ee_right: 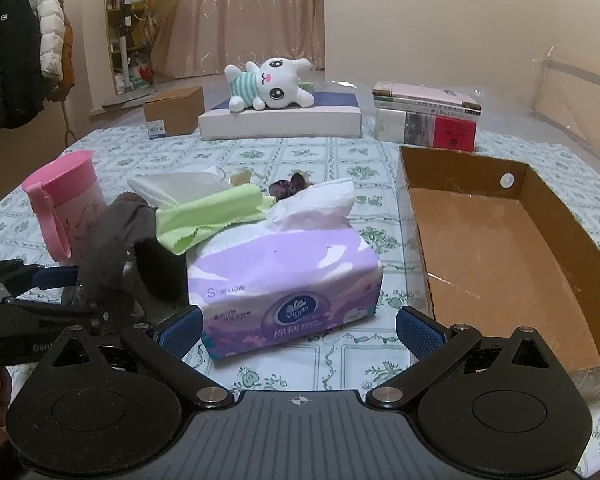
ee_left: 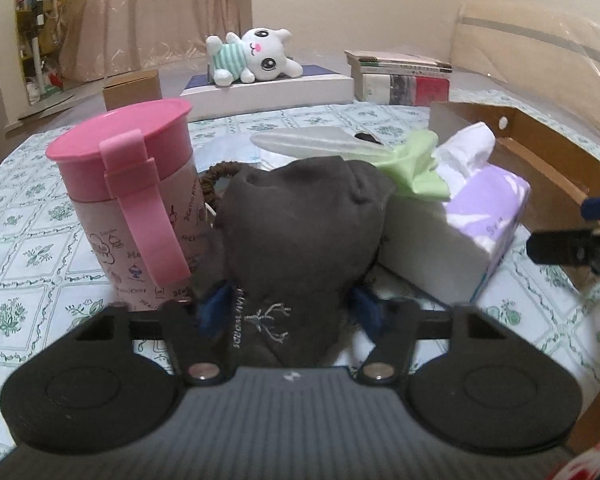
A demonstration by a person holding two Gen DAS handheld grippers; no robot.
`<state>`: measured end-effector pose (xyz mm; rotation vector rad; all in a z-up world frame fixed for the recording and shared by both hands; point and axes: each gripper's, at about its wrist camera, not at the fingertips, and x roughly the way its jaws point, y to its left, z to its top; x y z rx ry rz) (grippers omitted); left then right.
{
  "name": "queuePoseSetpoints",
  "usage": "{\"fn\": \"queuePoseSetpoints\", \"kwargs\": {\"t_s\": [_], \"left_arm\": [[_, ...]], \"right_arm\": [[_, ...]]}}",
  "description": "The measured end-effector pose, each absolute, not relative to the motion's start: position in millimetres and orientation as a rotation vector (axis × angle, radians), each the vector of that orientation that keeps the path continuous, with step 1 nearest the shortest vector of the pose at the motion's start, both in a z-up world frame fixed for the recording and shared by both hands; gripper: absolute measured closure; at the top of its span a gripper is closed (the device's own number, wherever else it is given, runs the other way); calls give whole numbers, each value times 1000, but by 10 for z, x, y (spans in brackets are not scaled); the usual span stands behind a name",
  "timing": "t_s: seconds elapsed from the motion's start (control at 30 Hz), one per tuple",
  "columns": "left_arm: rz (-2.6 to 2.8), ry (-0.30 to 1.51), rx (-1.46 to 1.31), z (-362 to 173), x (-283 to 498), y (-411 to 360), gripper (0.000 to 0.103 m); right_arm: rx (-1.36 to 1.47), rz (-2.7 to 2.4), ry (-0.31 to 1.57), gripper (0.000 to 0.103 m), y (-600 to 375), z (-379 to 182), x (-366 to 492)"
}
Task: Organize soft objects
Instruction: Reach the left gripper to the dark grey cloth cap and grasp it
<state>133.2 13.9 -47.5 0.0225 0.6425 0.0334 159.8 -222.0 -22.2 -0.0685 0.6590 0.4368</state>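
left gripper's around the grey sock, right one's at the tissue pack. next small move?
Probably lift the left gripper with the grey sock toward the cardboard box: its pads look pressed on the sock, and the box sits open beside the tissue pack.

Left hand-held gripper (ee_left: 290, 306) clamped; right hand-held gripper (ee_right: 299, 326) agape.

Warm, dim indoor light, yellowish cast, source unseen. Shadows soft and short under the tissue pack (ee_right: 288, 276) and cup (ee_left: 132, 200). Strong fisheye bend, dark corners in both views. Sock (ee_left: 296, 248) slightly soft up close; mild glare on plastic sheet (ee_left: 540, 48).
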Motion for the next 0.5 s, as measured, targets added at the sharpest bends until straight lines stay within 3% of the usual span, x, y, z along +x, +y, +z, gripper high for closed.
{"fn": "queuePoseSetpoints", "kwargs": {"t_s": [0.03, 0.2, 0.5], "left_arm": [[40, 639, 16, -465, 1322, 138, 67], [49, 616, -15, -384, 1212, 185, 93], [55, 552, -85, -13, 892, 397, 97]], "right_arm": [[-66, 434, 660, 1, -2223, -226, 1599], [-60, 429, 656, 1, -2240, -211, 1560], [-65, 459, 627, 1, -2178, -85, 1470]]}}
